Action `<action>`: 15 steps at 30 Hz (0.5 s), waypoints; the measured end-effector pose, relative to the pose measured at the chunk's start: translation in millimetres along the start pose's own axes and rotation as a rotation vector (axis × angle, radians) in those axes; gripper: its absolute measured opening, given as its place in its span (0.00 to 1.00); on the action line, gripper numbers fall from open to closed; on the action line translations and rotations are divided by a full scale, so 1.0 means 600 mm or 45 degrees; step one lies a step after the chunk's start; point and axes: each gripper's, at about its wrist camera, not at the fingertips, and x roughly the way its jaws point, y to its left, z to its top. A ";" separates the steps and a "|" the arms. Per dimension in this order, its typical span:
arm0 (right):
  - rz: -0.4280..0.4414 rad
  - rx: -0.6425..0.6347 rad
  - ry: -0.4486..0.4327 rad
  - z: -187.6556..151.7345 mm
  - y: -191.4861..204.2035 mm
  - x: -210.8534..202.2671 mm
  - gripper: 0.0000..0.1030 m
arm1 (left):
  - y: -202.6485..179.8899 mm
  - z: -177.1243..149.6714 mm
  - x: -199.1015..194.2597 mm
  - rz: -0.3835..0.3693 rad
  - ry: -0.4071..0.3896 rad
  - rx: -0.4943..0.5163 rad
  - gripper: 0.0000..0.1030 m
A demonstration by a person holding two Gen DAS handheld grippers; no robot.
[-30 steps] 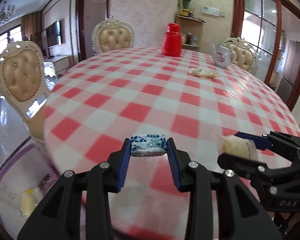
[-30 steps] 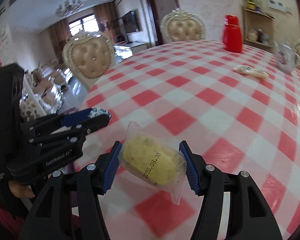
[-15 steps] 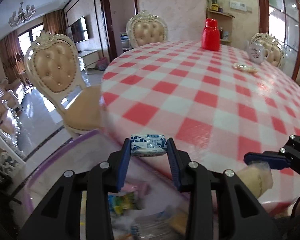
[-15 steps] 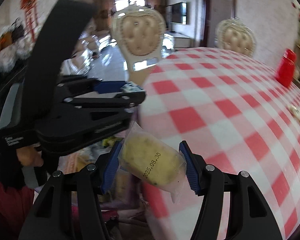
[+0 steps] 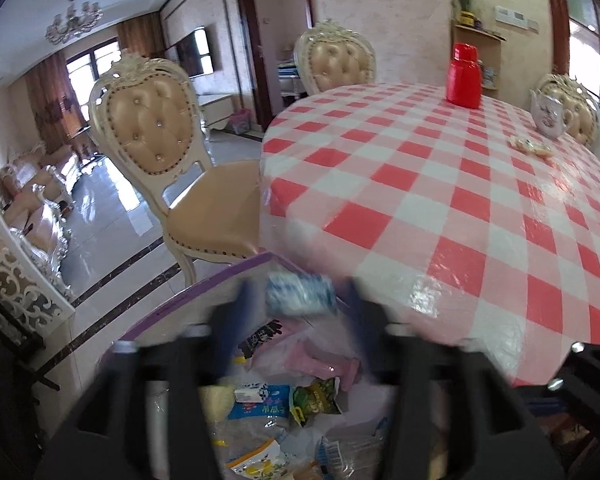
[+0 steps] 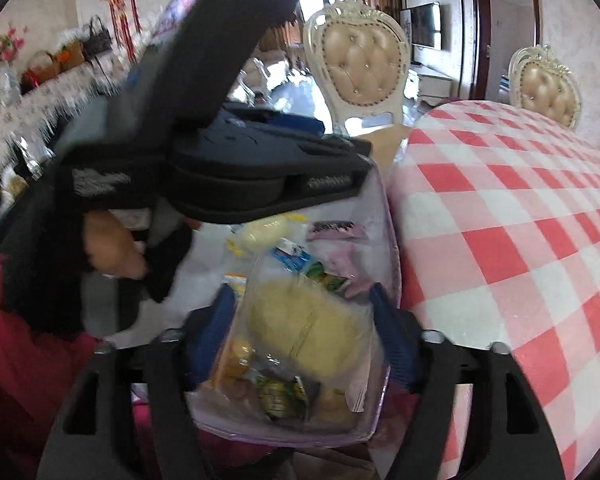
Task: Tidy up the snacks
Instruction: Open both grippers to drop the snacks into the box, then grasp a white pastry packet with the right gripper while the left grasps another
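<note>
Both grippers now off the checked table & over the clear purple-rimmed snack bag, jaws opening: left gripper freeing blue-white packet, right gripper freeing wrapped yellow cake, so both snacks likely dropping in.

My left gripper hangs at six o'clock over a purple-rimmed clear bag of snack packets, its jaws opening; the small blue-and-white wrapped snack sits blurred between them, clear of the pads. The red-and-white checked table spreads toward two o'clock, with a red plastic jar at one.
</note>
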 end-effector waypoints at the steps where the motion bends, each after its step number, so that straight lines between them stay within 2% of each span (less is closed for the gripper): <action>1: -0.006 0.013 -0.038 0.000 -0.008 -0.017 0.79 | -0.003 0.001 -0.001 0.027 -0.015 -0.008 0.84; 3: -0.027 0.044 -0.100 0.001 -0.028 -0.046 0.83 | -0.008 0.004 -0.001 0.052 -0.020 -0.013 0.87; 7: -0.124 0.168 -0.187 -0.006 -0.108 -0.110 0.84 | -0.036 0.010 0.008 0.040 -0.003 0.002 0.89; 11: -0.333 0.278 -0.233 -0.024 -0.214 -0.175 0.84 | -0.096 0.028 0.015 -0.020 0.001 0.043 0.92; 15: -0.485 0.404 -0.270 -0.055 -0.313 -0.240 0.84 | -0.191 0.047 0.032 -0.053 -0.002 0.182 0.95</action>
